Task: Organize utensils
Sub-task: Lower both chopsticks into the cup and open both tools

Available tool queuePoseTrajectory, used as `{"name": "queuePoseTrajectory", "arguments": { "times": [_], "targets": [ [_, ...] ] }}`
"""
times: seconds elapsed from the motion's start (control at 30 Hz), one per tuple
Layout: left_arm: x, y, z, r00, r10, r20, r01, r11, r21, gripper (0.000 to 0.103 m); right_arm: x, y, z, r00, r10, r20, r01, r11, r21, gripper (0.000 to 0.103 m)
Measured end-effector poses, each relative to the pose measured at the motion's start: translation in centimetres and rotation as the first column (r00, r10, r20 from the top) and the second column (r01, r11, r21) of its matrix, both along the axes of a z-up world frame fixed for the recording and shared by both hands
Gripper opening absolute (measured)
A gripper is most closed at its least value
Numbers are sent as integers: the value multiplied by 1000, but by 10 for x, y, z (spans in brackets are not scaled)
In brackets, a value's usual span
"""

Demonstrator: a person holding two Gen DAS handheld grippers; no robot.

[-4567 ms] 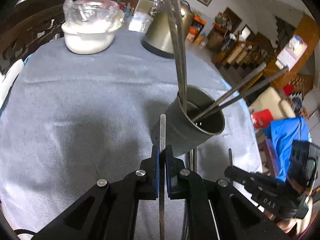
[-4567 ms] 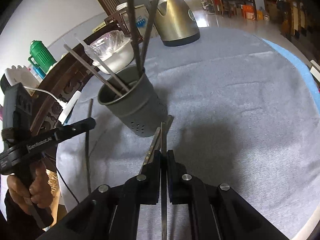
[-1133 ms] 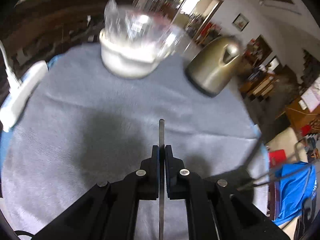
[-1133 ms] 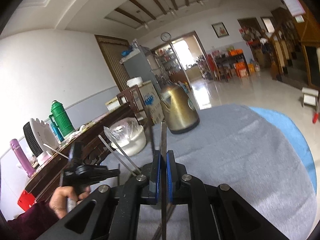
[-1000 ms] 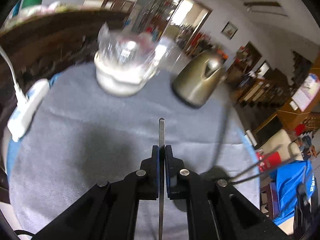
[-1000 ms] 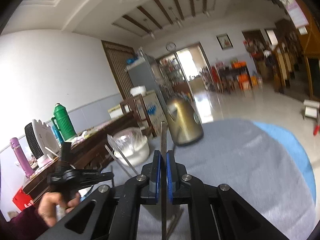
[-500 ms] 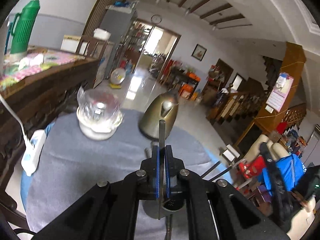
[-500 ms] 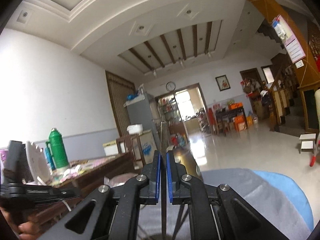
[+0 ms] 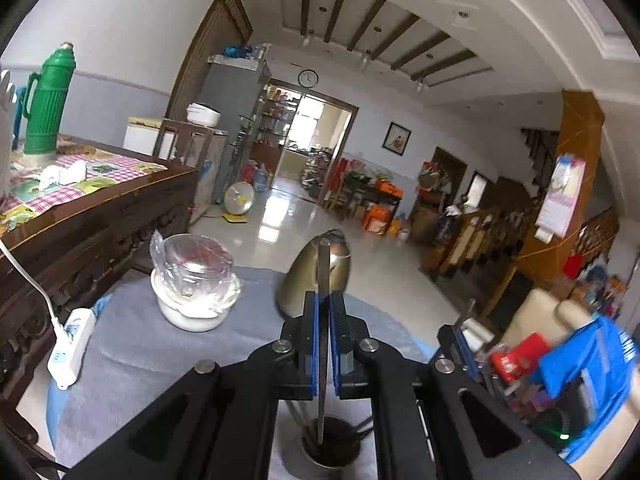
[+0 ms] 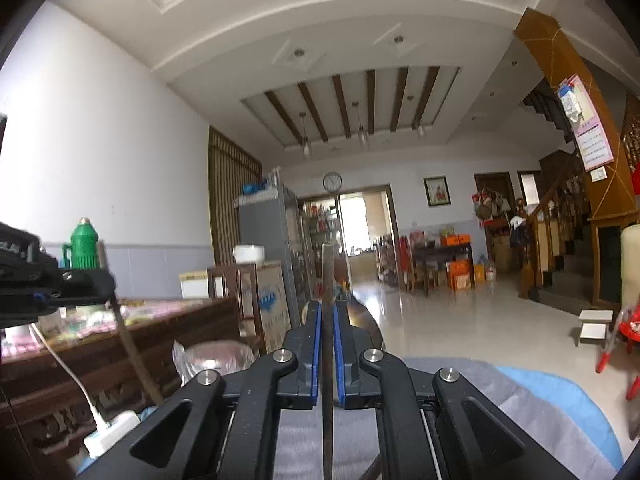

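Left wrist: claw (image 9: 324, 344) clenched on chopstick (image 9: 323, 276), raised; holder (image 9: 330, 450) now below.

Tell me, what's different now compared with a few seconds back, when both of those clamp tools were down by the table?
Both have been lifted. The left gripper, once low beside the holder, now sits above it, its chopstick hanging tip-down into the opening. The right gripper has tilted up to look across the room, carrying its own chopstick. Unchanged: both are clamped shut on their sticks, and the kettle and covered bowl sit on the grey cloth.
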State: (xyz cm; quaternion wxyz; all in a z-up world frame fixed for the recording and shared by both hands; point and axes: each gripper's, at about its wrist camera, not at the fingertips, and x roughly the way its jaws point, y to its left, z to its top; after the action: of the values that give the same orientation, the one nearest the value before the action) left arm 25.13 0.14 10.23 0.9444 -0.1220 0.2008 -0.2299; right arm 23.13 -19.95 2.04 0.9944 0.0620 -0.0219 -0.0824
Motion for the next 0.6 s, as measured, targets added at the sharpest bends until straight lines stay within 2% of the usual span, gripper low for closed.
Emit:
{"name": "queuePoseTrajectory", "arguments": {
  "times": [0.17, 0.3, 0.37, 0.43, 0.5, 0.53, 0.6],
  "targets": [
    [7, -13, -31, 995, -31, -94, 35, 998, 42, 5, -9, -12, -11, 998, 22, -52, -20, 999, 35, 7],
    [8, -15, -45, 986, -47, -159, 56, 997, 55, 5, -19, -26, -16, 995, 38, -91, -31, 997, 76, 8],
    [5, -13, -49, 984, -47, -175, 58, 996, 63, 5, -26, -31, -17, 993, 50, -111, -39, 995, 95, 8],
    [0, -13, -53, 983, -46, -177, 60, 995, 75, 10, -33, -37, -16, 990, 66, -129, -51, 992, 115, 13],
    [-8, -10, -56, 984, -33, -175, 49, 995, 87, 40, -44, -43, -15, 988, 78, -136, -59, 988, 140, 30],
    [-13, -9, -57, 985, -22, -171, 38, 995, 90, 45, -50, -47, -16, 988, 85, -129, -64, 986, 156, 35],
    [-22, -6, -62, 985, -8, -171, 24, 995, 96, 48, -65, -55, -16, 991, 92, -102, -71, 979, 191, 55]
  ]
}}
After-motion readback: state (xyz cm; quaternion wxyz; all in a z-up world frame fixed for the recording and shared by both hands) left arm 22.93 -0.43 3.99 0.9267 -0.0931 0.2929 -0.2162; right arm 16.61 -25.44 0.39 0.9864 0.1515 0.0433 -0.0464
